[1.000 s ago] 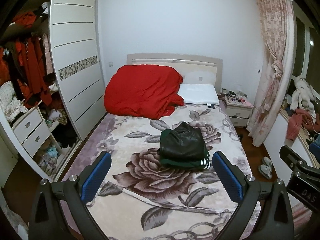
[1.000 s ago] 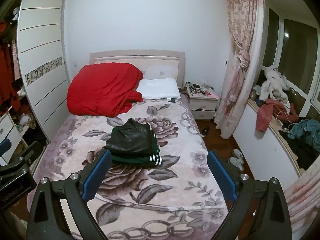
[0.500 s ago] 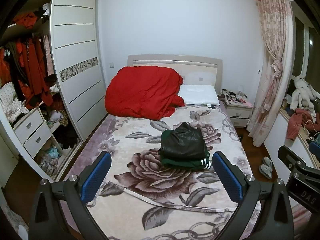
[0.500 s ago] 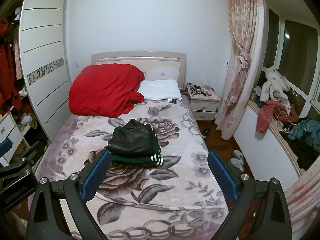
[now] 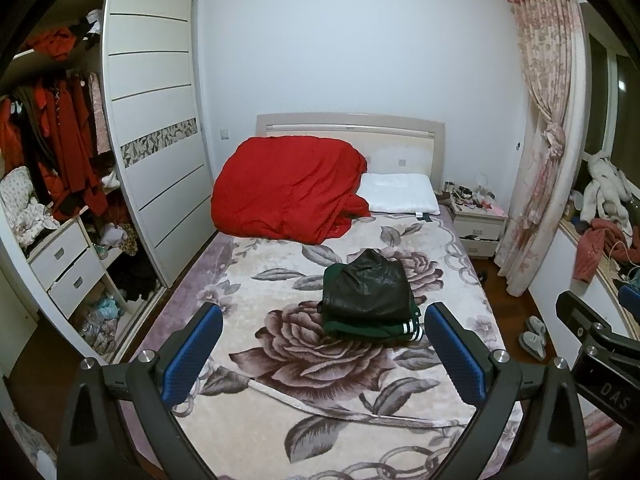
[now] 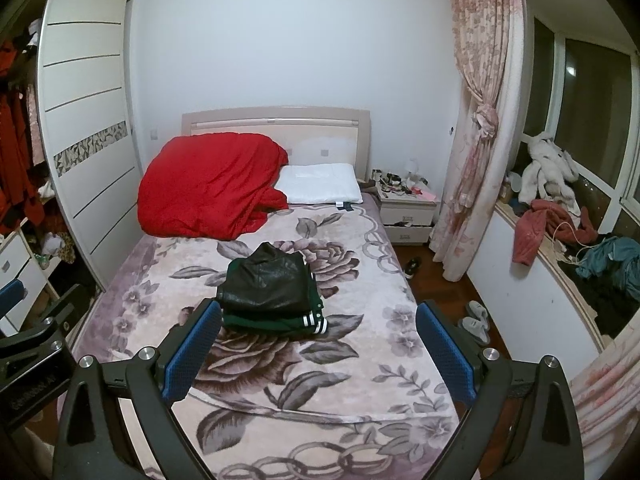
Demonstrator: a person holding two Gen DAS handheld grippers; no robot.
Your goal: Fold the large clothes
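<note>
Resting in the middle of the plush flower-patterned blanket (image 5: 304, 344) is a neat folded stack of clothes (image 5: 370, 296): a black leathery jacket (image 6: 266, 282) on a green knit piece with white stripes (image 6: 314, 322). Far left, a rumpled red quilt (image 5: 288, 196) leans beside a white pillow (image 5: 398, 198). The left gripper (image 5: 322, 354) and right gripper (image 6: 318, 350) hover above the near end of the bed, jaws spread wide, gripping nothing. The wardrobe's (image 5: 156, 128) contents are too jumbled to identify.

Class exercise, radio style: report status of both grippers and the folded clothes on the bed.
Left gripper open, empty. Right gripper open, empty. Folded clothes stacked mid-bed, untouched. Nothing between grippers and stack.
</note>
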